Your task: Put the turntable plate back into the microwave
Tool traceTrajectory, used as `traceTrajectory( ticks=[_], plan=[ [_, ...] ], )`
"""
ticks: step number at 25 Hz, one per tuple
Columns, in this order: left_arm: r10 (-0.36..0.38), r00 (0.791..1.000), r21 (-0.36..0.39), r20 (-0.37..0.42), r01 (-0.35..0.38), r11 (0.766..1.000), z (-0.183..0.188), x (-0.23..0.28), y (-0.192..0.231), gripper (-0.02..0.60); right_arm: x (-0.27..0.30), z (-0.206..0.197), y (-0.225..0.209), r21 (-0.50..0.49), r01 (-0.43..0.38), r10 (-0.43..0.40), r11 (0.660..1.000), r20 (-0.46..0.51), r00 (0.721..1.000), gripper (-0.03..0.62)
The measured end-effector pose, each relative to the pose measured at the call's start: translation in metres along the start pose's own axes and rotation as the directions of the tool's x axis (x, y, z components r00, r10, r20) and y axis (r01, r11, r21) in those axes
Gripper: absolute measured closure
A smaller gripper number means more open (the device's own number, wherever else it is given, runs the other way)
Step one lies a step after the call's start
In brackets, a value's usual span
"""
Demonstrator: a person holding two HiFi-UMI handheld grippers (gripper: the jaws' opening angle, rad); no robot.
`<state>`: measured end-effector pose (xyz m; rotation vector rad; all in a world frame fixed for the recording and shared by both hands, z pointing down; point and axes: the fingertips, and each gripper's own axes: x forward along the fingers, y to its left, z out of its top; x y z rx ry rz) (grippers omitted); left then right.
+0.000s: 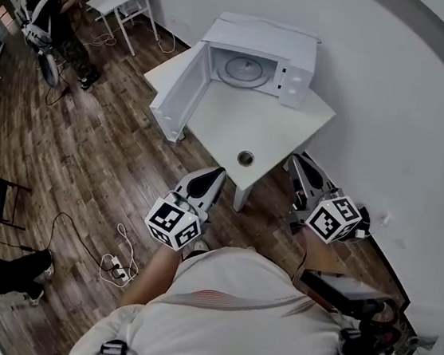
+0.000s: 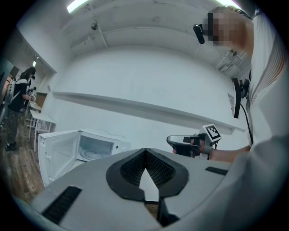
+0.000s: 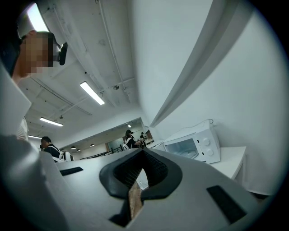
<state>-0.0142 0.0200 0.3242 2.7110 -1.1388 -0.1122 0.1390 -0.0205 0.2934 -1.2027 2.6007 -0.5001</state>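
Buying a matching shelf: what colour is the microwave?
White. The microwave shows best in the head view.

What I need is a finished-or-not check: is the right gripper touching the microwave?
Apart. The head view shows the right gripper held off the near edge of the table, a bare stretch of which separates it from the open microwave.

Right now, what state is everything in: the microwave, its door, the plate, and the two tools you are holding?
Microwave door: swung wide open.
Plate: lying flat inside the microwave.
Left tool: shut, nothing in it, held back from the table.
Right tool: shut, nothing in it, held back from the table.
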Motion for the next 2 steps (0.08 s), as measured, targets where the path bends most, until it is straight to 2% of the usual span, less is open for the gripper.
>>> traceTrajectory(
  ticks=[2],
  plan=[
    [-0.001, 1.000, -0.003, 0.001, 0.001, 1.000, 0.0011, 0.0010, 0.0042, 0.571, 0.0023, -0.0030, 0.0002, 0.003, 0.002, -0.002, 1.000, -0.006, 1.000, 0.589]
  ],
)
